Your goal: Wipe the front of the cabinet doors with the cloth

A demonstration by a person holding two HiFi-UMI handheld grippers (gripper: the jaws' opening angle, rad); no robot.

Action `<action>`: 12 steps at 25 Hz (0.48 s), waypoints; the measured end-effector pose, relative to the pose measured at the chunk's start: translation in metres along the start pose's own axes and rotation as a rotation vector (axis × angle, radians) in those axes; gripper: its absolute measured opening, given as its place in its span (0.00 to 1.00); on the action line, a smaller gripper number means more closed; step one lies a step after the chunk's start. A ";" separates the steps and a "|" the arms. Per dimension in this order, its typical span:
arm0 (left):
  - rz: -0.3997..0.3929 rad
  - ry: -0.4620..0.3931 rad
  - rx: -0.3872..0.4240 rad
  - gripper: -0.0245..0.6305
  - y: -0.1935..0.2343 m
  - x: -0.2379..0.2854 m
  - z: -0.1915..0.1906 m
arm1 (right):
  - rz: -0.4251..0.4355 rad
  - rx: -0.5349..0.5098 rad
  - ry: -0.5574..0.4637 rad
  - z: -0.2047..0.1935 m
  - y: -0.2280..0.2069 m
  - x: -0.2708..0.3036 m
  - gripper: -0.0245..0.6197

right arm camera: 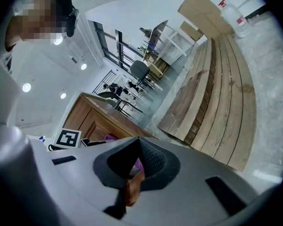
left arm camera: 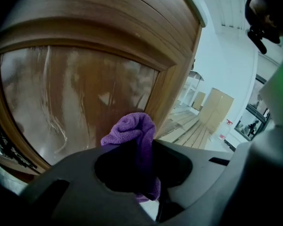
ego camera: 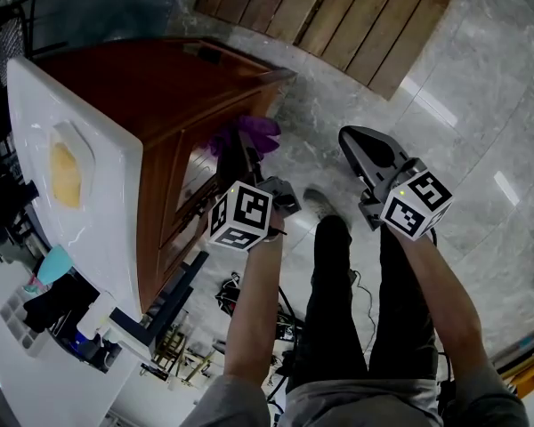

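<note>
while the person stands over it, the head view looks steeply down on a brown wooden cabinet (ego camera: 173,83) with a white top (ego camera: 98,140) at its left, where a yellow item (ego camera: 65,174) lies in a shallow recess. the left gripper (ego camera: 242,154) reaches to the cabinet's front, and a purple cloth (ego camera: 254,132) bunches at its tip, right by the upper edge of the cabinet door (ego camera: 189,172). the right gripper (ego camera: 354,139) hangs apart from the cabinet over the grey marble floor (ego camera: 481,105), its dark jaws drawn into one point. black trousers (ego camera: 338,301) fill the lower middle, and a wooden slat panel (ego camera: 338,12) lies on the floor beyond

through the left gripper view, the left gripper (left arm camera: 140,142) is clamped on the cloth (left arm camera: 132,128), which sticks up from between the two jaws. it sits just before the glossy door panel (left arm camera: 75,93), near the panel's right frame; i cannot tell whether it touches the wood

seen from the right gripper view, the right gripper (right arm camera: 137,142) has its jaws closed together at the tips with nothing between them. past it are the cabinet (right arm camera: 92,119), a bit of the cloth (right arm camera: 111,137), the left gripper's marker cube (right arm camera: 67,138) and the slat panel (right arm camera: 217,98)
</note>
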State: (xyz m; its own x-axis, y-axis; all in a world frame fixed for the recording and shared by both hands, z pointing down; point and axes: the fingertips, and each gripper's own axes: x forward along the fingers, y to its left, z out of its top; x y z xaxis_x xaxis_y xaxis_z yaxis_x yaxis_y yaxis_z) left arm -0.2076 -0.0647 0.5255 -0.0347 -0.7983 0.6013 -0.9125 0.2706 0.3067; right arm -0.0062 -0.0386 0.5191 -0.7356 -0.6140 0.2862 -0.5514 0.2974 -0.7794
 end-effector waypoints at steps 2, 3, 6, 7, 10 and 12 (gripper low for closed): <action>0.002 -0.001 -0.003 0.16 -0.001 0.000 0.000 | 0.004 -0.001 0.003 0.000 0.001 0.000 0.05; 0.003 -0.002 -0.003 0.16 -0.001 0.000 0.000 | 0.005 0.000 0.004 0.000 0.001 0.000 0.05; 0.001 -0.004 0.005 0.16 -0.005 0.002 0.000 | 0.004 0.005 0.004 0.000 -0.001 -0.002 0.05; 0.000 -0.004 0.008 0.16 -0.006 0.002 0.000 | 0.004 0.005 0.005 0.000 -0.001 -0.002 0.05; 0.000 -0.003 0.010 0.16 -0.007 0.002 0.000 | 0.005 0.006 0.008 -0.001 -0.002 -0.004 0.05; -0.006 -0.004 0.014 0.16 -0.010 0.001 0.001 | 0.009 0.002 0.011 -0.002 -0.002 -0.004 0.05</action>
State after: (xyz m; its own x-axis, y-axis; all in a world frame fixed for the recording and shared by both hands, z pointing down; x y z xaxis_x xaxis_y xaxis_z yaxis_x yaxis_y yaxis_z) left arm -0.1990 -0.0689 0.5224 -0.0306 -0.8022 0.5963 -0.9185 0.2579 0.2997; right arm -0.0031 -0.0355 0.5201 -0.7449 -0.6031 0.2854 -0.5440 0.3014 -0.7831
